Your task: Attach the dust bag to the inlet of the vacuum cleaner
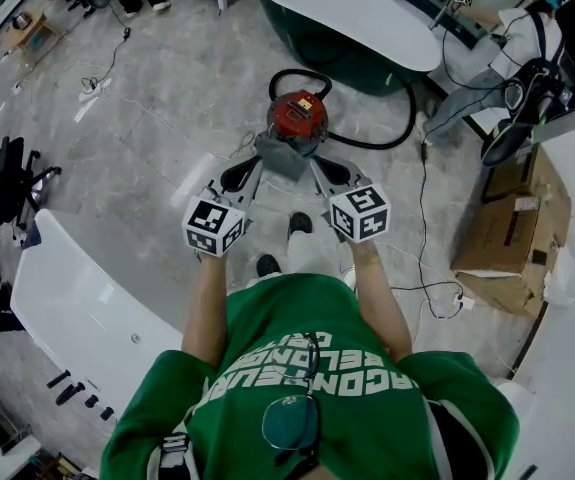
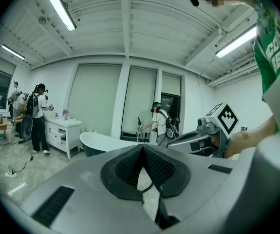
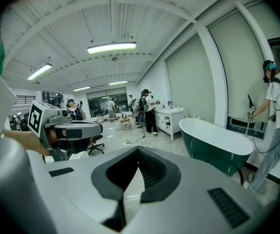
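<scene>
Open floor (image 1: pixel 167 108) lies at nine o'clock of the vacuum cleaner (image 1: pixel 298 115). Its black hose (image 1: pixel 377 147) loops from twelve to three; the bathtub (image 1: pixel 347 13) blocks one o'clock, a cardboard box (image 1: pixel 512 223) four.

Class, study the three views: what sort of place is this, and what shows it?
Probably a big indoor hall staged as a mock bathroom: a freestanding bathtub, a white vanity cabinet, and a red vacuum cleaner on the stone floor.

Green T-shirt (image 1: pixel 297 318), white lettering (image 1: pixel 312 384), grey left tongs (image 1: pixel 260 154), grey right tongs (image 1: pixel 313 160), black-and-white marker cubes (image 1: pixel 213 226)
</scene>
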A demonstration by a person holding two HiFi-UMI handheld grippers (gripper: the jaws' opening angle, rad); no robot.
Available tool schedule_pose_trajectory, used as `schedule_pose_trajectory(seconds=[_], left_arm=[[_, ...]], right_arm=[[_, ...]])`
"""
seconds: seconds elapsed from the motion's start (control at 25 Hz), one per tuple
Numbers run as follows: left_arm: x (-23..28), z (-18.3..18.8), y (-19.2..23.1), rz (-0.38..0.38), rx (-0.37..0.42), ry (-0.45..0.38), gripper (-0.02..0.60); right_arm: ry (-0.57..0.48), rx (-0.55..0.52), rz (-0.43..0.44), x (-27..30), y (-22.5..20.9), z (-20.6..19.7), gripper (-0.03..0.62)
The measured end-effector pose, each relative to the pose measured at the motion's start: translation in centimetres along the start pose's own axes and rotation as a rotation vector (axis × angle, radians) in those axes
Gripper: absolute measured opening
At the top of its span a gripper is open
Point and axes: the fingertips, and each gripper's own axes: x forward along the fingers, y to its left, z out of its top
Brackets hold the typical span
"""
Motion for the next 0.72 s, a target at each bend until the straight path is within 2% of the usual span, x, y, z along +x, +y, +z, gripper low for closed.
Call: schedule_pose_trajectory(seconds=[0.72], left_arm=[[0.4,-0.1,-1.7,-0.020,0.002,-0.011,0.003]], right_arm=[[0.028,-0.012,0.013,-1.0,0.1,-1.2,0.009]])
